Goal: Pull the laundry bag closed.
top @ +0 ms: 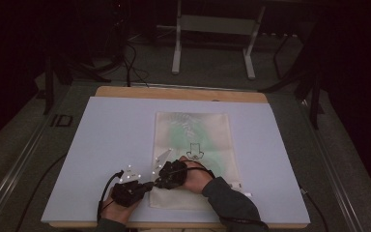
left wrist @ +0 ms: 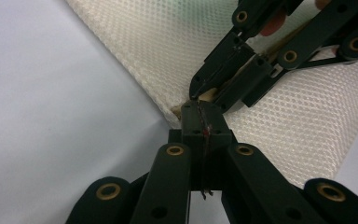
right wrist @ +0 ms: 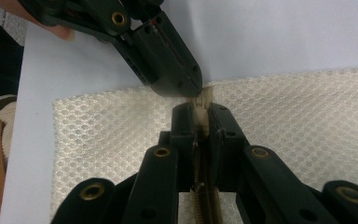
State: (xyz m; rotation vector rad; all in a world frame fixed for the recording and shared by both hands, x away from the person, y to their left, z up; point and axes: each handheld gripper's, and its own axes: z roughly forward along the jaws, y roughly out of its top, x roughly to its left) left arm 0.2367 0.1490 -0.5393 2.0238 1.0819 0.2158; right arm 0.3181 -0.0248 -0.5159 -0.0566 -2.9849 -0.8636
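White board covers most of the surface (top: 116, 145), lit dimly, with a wooden edge showing along the far side in the upper centre of the high view. Dark floor and a pale metal stand (top: 216, 34) occupy the top of that frame.

Centre of the board, running toward the lower middle of the frame: a flat mesh zipper pouch (top: 193, 140), cream, with a greenish print and a small dark figure visible through or on it. Judged light, soft and limp; the open weave should give fair friction, but the fabric will bunch and drag if pulled without an anchor. It looks neither fragile nor slippery.

Both hands enter at the bottom of the high view and meet at the pouch's lower left corner. The left claw (left wrist: 199, 122) is closed on the pouch's corner edge at the zipper end, as far as the left gripper view allows; a thin dark strip with a red mark sits between its jaws. The right claw (right wrist: 200, 122) is closed on the zipper pull (right wrist: 202, 112), a cream tab, with the zipper teeth (right wrist: 204, 205) running back beneath the jaws in the lower centre of the right gripper view.

Judgement: the holds are well placed. Best grip points are the pull tab and the stitched corner beside it, which is stiffer than the mesh. Risk: the small tab may slip out.
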